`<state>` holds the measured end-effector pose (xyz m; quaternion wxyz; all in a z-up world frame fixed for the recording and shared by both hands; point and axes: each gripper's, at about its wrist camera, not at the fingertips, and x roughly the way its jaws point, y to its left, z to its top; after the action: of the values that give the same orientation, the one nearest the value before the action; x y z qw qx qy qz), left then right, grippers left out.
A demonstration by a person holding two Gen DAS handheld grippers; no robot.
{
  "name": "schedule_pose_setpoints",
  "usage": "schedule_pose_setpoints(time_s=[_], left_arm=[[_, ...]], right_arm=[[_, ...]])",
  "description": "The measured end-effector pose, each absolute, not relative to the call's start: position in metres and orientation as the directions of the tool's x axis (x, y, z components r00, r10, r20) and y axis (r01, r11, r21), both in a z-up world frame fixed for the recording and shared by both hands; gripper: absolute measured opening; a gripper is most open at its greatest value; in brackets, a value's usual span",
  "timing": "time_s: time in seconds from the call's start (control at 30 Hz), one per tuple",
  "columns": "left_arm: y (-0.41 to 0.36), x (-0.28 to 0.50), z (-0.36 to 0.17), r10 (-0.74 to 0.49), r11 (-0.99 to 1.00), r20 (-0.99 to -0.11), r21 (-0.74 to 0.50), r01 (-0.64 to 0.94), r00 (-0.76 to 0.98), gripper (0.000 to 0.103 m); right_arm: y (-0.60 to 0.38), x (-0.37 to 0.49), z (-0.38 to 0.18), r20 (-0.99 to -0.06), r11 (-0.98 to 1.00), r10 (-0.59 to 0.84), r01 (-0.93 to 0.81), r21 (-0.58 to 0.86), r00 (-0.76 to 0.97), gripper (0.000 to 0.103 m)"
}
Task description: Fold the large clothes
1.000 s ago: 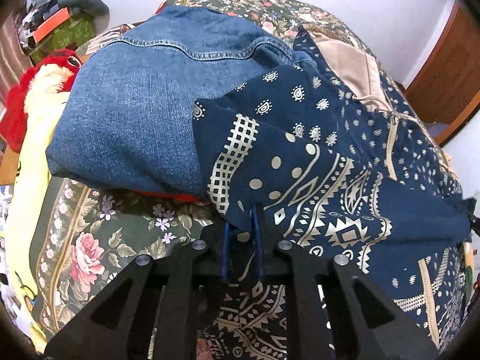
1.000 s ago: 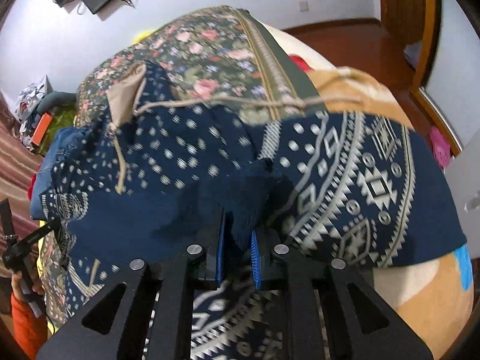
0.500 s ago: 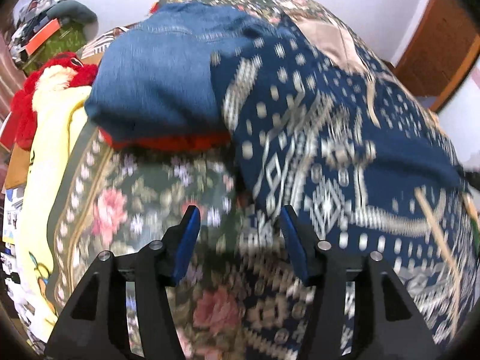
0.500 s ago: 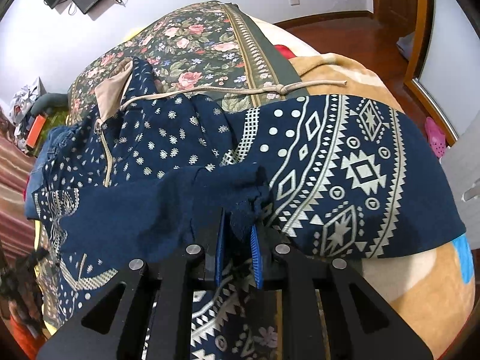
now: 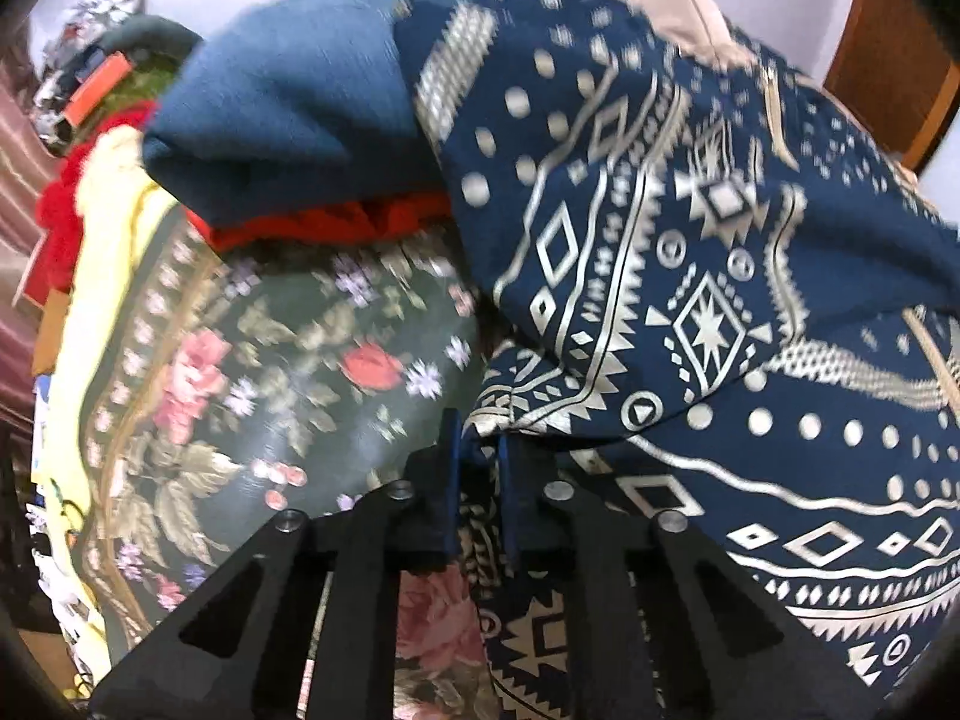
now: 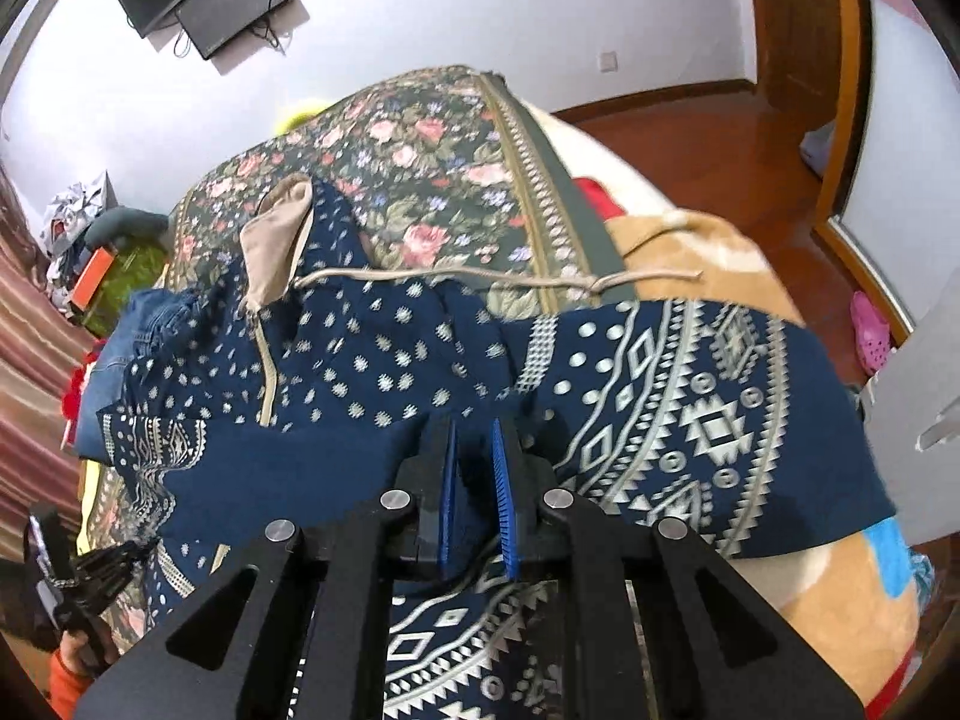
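Currently noted: navy patterned garment [image 5: 690,228] spread across the floral bedspread [image 5: 270,360], a folded layer lying over its lower panel, far side resting against the folded denim jeans [image 5: 288,90] toward the bed's far left corner. Left gripper [image 5: 477,456] found pressed together on the garment's near left hem; jaws have just been closing, after standing spread and clear of the cloth half a second ago, having released an earlier pinch on the fold. Judged a regrip: released corner now laid flat, fresh hold taken lower down at the near edge of the bed. Right gripper [image 6: 474,450] pinching a bunch of the same navy cloth, jaws closed a little further on it, fabric visible between the blue pads [image 6: 501,480]. Beige hood lining [image 6: 276,228] and drawstring [image 6: 480,279] lying toward the far edge, cord trailing to the right over the bedspread and onto the orange blanket [image 6: 720,240]. Red item [image 5: 336,219] showing under the jeans. Both near hem points judged secured; next fold toward the far edge looks ready. Risk noted: loose drawstring and the overlap onto the jeans may spoil a clean fold.
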<state>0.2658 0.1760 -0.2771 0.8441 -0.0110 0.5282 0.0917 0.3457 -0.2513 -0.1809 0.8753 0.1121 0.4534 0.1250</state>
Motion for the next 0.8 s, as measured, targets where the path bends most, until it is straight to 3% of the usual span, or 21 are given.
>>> schedule_pose_setpoints(time_s=[0.23, 0.4, 0.47, 0.5, 0.57, 0.63, 0.8], left_arm=[[0.199, 0.247, -0.262, 0.106, 0.972, -0.887, -0.003, -0.236, 0.450, 0.008], [0.197, 0.241, -0.266, 0.122, 0.973, -0.903, 0.026, -0.231, 0.413, 0.009], [0.191, 0.235, -0.263, 0.131, 0.972, -0.906, 0.038, -0.232, 0.402, 0.010], [0.189, 0.234, -0.259, 0.128, 0.972, -0.907, 0.034, -0.232, 0.401, 0.012], [0.187, 0.233, -0.249, 0.120, 0.972, -0.902, 0.022, -0.232, 0.415, 0.029], [0.182, 0.234, -0.235, 0.132, 0.971, -0.885, 0.025, -0.237, 0.447, 0.053], [0.158, 0.241, -0.186, 0.114, 0.983, -0.825, 0.014, -0.182, 0.553, 0.059]], right_arm=[[-0.254, 0.337, -0.207, -0.821, 0.964, 0.264, -0.118, 0.238, 0.507, 0.011], [-0.259, 0.332, -0.213, -0.840, 0.960, 0.277, -0.105, 0.258, 0.466, 0.012], [-0.263, 0.332, -0.211, -0.849, 0.959, 0.280, -0.094, 0.266, 0.447, 0.020], [-0.266, 0.333, -0.209, -0.852, 0.960, 0.276, -0.087, 0.266, 0.445, 0.024], [-0.273, 0.332, -0.200, -0.848, 0.962, 0.266, -0.073, 0.262, 0.458, 0.038], [-0.279, 0.330, -0.189, -0.839, 0.963, 0.261, -0.066, 0.262, 0.478, 0.044], [-0.304, 0.323, -0.158, -0.794, 0.958, 0.255, -0.035, 0.283, 0.552, 0.055]])
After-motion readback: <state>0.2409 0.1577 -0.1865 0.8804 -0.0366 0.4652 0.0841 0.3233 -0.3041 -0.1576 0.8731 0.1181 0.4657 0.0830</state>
